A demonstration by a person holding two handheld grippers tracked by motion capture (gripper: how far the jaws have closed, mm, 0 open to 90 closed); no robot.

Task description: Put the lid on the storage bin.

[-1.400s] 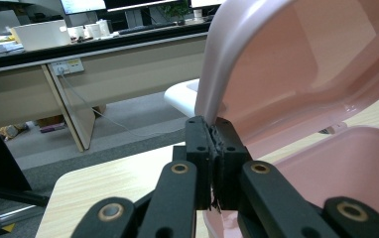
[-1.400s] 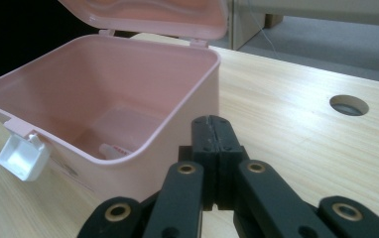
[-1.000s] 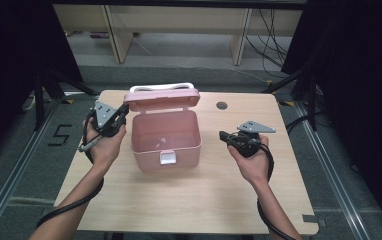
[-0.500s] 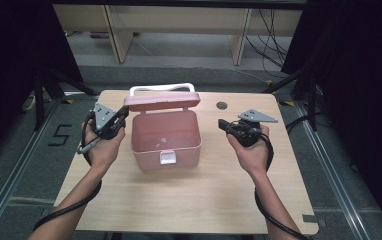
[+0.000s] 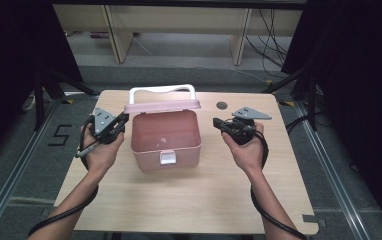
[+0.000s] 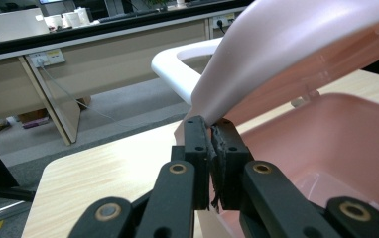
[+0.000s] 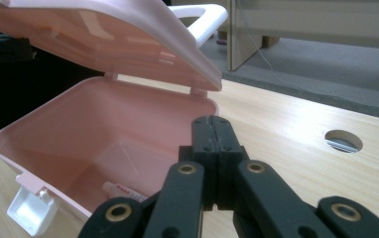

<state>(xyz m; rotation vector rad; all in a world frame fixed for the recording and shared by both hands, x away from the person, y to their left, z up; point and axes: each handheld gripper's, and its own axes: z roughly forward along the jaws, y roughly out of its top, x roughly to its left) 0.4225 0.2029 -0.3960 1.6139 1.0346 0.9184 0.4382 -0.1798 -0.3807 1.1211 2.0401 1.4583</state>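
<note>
The left tongs [image 6: 211, 130] have their jaws nearly together, pinching the edge of the pink lid [image 6: 296, 47] between the pads; a thin slit shows between the jaws where the plastic sits. In the high view the left tongs [image 5: 120, 120] meet the lid's left corner, with the person's left hand [image 5: 99, 147] wrapped around the body below them. The right tongs [image 7: 212, 124] are fully closed with nothing between the jaws, and hang free beside the box; in the high view the right tongs [image 5: 217, 121] point toward the box's right wall, near it but apart, held by the right hand [image 5: 246, 147].

The pink box [image 5: 165, 137] stands in the middle of the worktop [image 5: 189, 200], between the two hands, with its lid raised and tilted back and a white handle [image 5: 162, 91] rising behind the lid. A white latch [image 5: 167, 159] hangs on the front wall. The right gripper view shows a small tube [image 7: 120, 190] lying on the box's floor. A round cable hole [image 5: 222, 105] sits in the worktop behind the right tongs.
</note>
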